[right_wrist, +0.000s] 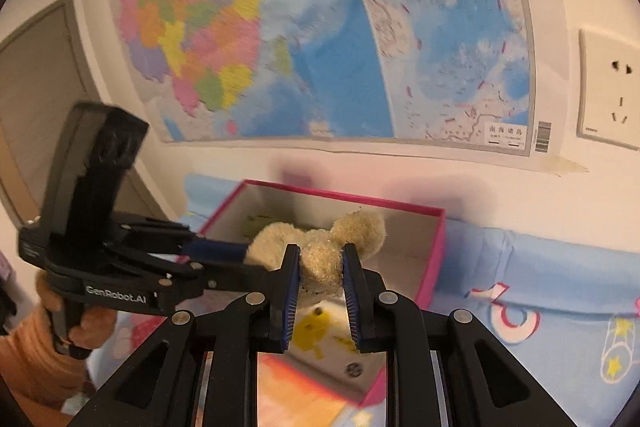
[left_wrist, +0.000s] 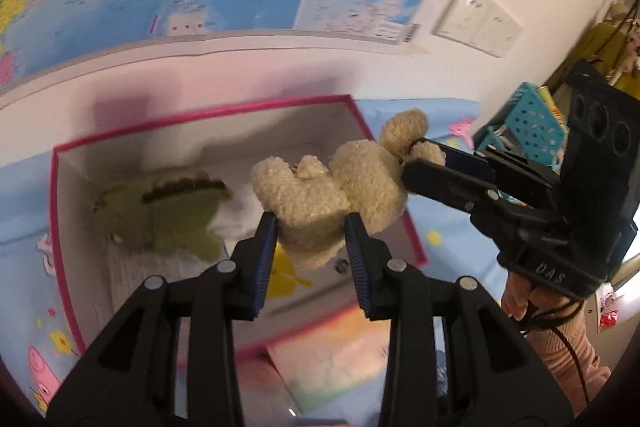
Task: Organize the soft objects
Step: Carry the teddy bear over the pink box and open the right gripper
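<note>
"GenRobot.AI" is printed in white on the black body of the left gripper (right_wrist: 244, 259). "DAS" stands on the right gripper (left_wrist: 416, 163) body. The wall map (right_wrist: 320, 39) lettering is too blurred to read.

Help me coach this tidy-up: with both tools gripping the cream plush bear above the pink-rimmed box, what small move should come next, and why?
Probably lower the bear a little into the box before letting go. Both the left tool and the right tool are clamped on it, it hangs over the open box, and a green plush toy already lies inside on the left, so aiming for the free right side looks sensible.
</note>
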The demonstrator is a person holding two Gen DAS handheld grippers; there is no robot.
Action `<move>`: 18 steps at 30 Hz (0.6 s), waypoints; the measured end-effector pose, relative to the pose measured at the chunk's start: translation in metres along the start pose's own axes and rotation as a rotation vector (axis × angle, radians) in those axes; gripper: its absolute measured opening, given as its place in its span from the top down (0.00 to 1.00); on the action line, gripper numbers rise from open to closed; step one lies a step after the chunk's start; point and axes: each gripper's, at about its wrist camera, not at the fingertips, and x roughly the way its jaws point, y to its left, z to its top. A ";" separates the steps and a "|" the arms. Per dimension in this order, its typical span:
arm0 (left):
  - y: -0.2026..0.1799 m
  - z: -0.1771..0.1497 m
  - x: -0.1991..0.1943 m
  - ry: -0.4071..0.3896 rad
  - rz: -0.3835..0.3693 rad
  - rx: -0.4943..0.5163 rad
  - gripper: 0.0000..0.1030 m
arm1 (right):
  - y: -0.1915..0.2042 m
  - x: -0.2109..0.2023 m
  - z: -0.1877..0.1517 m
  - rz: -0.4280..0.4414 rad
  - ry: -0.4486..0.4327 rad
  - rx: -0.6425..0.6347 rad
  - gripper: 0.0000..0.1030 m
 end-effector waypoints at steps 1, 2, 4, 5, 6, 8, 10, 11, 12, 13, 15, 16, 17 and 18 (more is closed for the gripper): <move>0.003 0.006 0.008 0.014 0.013 -0.004 0.64 | -0.003 0.008 0.001 -0.017 0.014 -0.001 0.80; 0.004 0.009 0.012 0.024 0.022 -0.004 0.64 | -0.006 0.014 0.002 -0.026 0.025 0.004 0.80; 0.007 0.015 0.026 0.055 0.039 -0.013 0.64 | -0.011 0.026 0.002 -0.042 0.049 0.008 0.80; 0.008 0.016 0.031 0.064 0.045 -0.011 0.64 | -0.012 0.030 0.002 -0.050 0.057 0.009 0.80; 0.010 0.016 0.033 0.069 0.048 -0.012 0.64 | -0.013 0.032 0.002 -0.047 0.062 0.009 0.80; 0.011 0.016 0.037 0.083 0.044 -0.016 0.64 | -0.014 0.032 0.000 -0.036 0.067 0.011 0.80; 0.010 0.015 0.036 0.093 0.042 -0.005 0.64 | -0.011 0.031 -0.002 -0.031 0.090 -0.001 0.80; 0.010 0.013 0.035 0.104 0.047 0.002 0.64 | -0.009 0.031 -0.004 -0.024 0.112 -0.015 0.80; 0.008 0.013 0.035 0.112 0.050 0.007 0.64 | -0.007 0.031 -0.006 -0.023 0.125 -0.025 0.80; 0.003 0.011 0.034 0.123 0.060 0.023 0.64 | -0.005 0.031 -0.008 -0.022 0.141 -0.037 0.80; -0.002 0.006 0.032 0.136 0.072 0.056 0.64 | 0.000 0.034 -0.013 -0.019 0.184 -0.062 0.80; -0.002 0.005 0.032 0.144 0.075 0.062 0.64 | 0.003 0.034 -0.015 -0.022 0.199 -0.078 0.79; -0.003 0.003 0.032 0.159 0.079 0.065 0.64 | 0.005 0.035 -0.016 -0.028 0.214 -0.089 0.77; -0.003 0.003 0.032 0.168 0.082 0.060 0.64 | 0.007 0.036 -0.018 -0.049 0.237 -0.097 0.75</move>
